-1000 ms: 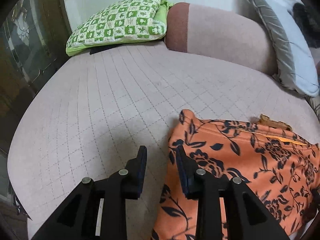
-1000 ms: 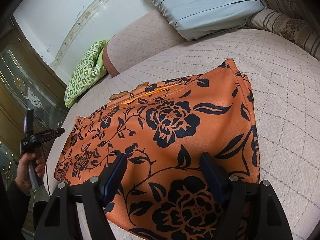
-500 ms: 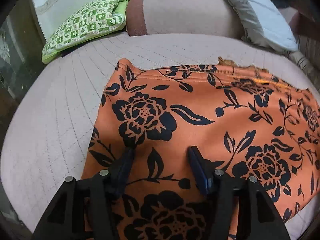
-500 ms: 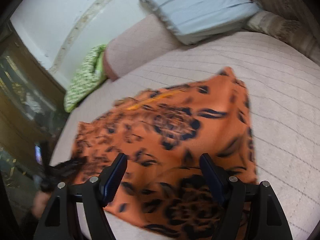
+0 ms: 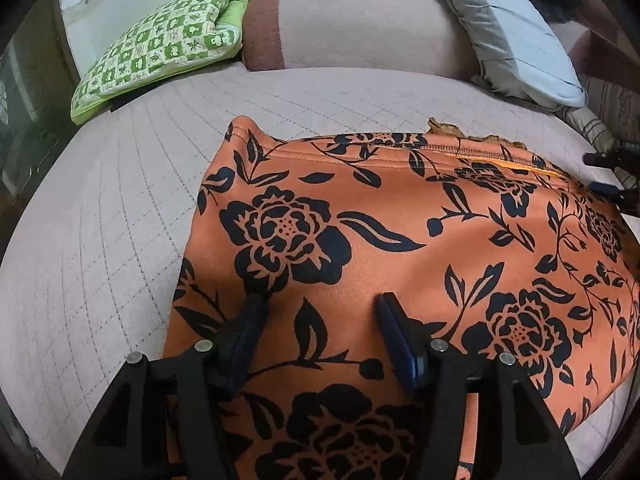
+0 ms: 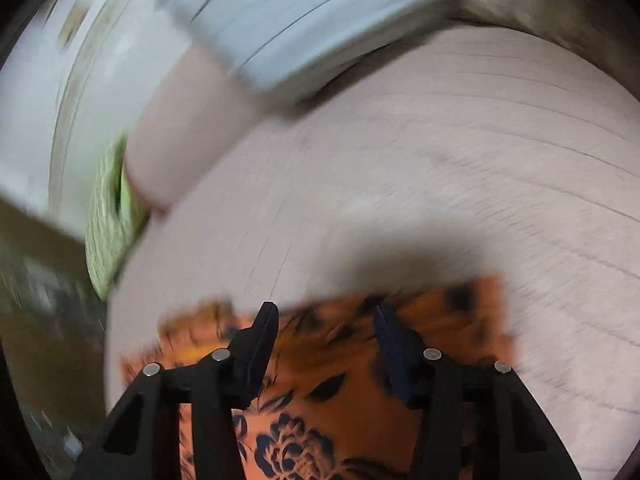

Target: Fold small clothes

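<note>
Across the quilted bed lies the task garment, spread mostly flat: an orange cloth with black floral print, its stitched hem toward the headboard side and a frayed or lacy strip showing past that far edge.

Background, far side of bed: a pink bolster, a green checked cushion to its left, a grey-blue pillow to its right.

Left tool: spread wide, fingers apart, low over the near-left part of the cloth. Nothing between them. Whether the tips touch the fabric, cannot tell.

Right tool: also released, with a clear gap between fingers and nothing held. This view is heavily motion-blurred; the cloth's far edge sits just beyond the fingertips, with bare bed past it.

Judgement: no fold made yet; both tools appear to be positioning for an edge or corner pinch.

Risks:
- Fabric looks smooth and slippery. Pinching only the top layer would lift one ply and leave the lower one behind, giving a skewed fold.
- Left tool is over the middle of the panel, not an edge. Closing there would bunch the cloth into a ridge.
- Right view blur suggests fast motion; an overshoot could drag the cloth.
- Uneven lift between tools would misalign the hems.
</note>
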`<control>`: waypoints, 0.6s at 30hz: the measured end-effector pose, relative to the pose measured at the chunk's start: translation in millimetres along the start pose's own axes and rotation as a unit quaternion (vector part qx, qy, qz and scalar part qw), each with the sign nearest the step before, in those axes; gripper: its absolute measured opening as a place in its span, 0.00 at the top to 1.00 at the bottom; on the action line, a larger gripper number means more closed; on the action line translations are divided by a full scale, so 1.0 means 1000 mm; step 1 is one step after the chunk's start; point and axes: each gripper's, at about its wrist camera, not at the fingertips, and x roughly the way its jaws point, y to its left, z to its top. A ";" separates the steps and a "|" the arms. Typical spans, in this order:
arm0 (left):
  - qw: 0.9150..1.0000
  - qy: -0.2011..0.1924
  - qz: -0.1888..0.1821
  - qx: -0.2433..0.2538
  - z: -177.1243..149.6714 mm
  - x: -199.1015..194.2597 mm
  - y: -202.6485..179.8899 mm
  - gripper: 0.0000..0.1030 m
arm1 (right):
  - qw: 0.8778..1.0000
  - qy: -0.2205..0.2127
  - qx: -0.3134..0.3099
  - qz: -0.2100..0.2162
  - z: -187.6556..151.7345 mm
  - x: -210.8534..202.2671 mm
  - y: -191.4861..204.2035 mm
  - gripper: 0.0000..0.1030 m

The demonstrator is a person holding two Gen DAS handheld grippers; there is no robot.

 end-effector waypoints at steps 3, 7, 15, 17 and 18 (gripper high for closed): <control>1.000 0.005 -0.007 -0.020 0.004 0.000 0.003 0.41 | 0.998 -0.006 -0.060 0.021 -0.019 -0.024 0.024 0.40; 0.998 -0.001 -0.029 -0.054 0.008 -0.005 0.007 0.41 | 0.989 0.051 -0.113 0.083 -0.067 -0.027 0.038 0.29; 0.998 0.000 -0.024 -0.053 0.007 -0.003 0.006 0.40 | 0.999 -0.034 0.011 -0.013 -0.068 -0.087 -0.017 0.37; 0.997 -0.005 -0.034 -0.067 0.006 -0.009 0.008 0.40 | 1.000 -0.022 -0.005 0.020 -0.090 -0.112 -0.010 0.35; 0.996 -0.011 -0.043 -0.075 0.005 -0.014 0.008 0.40 | 0.999 -0.024 -0.011 0.023 -0.111 -0.127 -0.006 0.35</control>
